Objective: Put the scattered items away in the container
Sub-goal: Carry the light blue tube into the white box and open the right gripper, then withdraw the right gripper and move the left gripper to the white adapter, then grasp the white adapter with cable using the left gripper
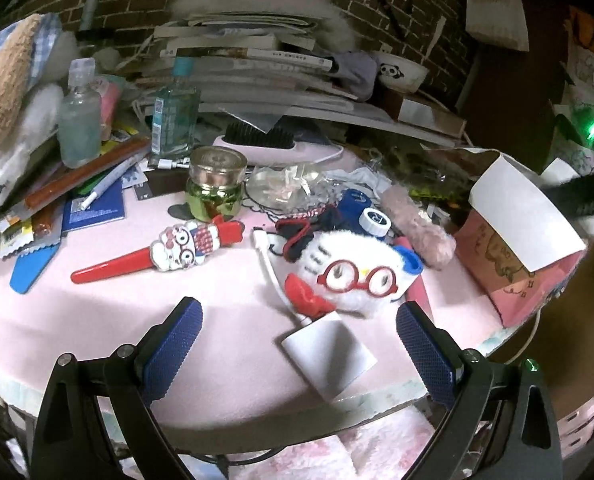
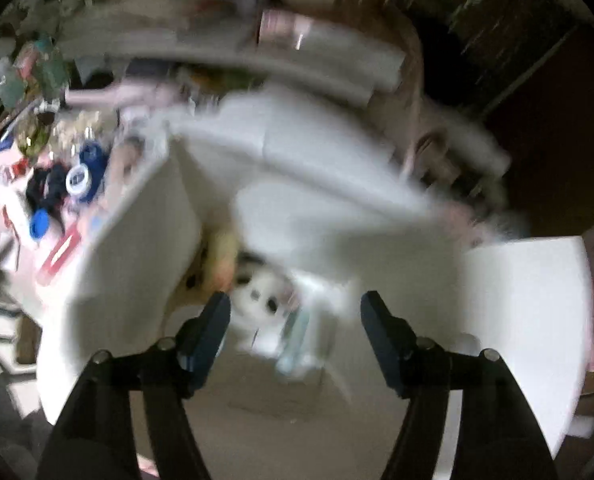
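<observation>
Left hand-held gripper [image 1: 297,344] spread wide, empty, above white adapter [image 1: 329,354] at bench [image 1: 77,320] front edge. Right hand-held gripper [image 2: 295,320] apart, empty, over white box [image 2: 529,320]; contents blurred.

Cluttered pink table [image 1: 77,320], plush owl [image 1: 357,276]

From the left wrist we look forward and slightly down across the pink table [image 1: 97,320], low and near its front edge, toward the brick wall [image 1: 377,4]. From the right wrist, blurred, we look steeply down into the white-walled container [image 2: 137,240], very close. Both views share the blue-and-white contact lens case [image 1: 371,218] [image 2: 81,178].
</observation>
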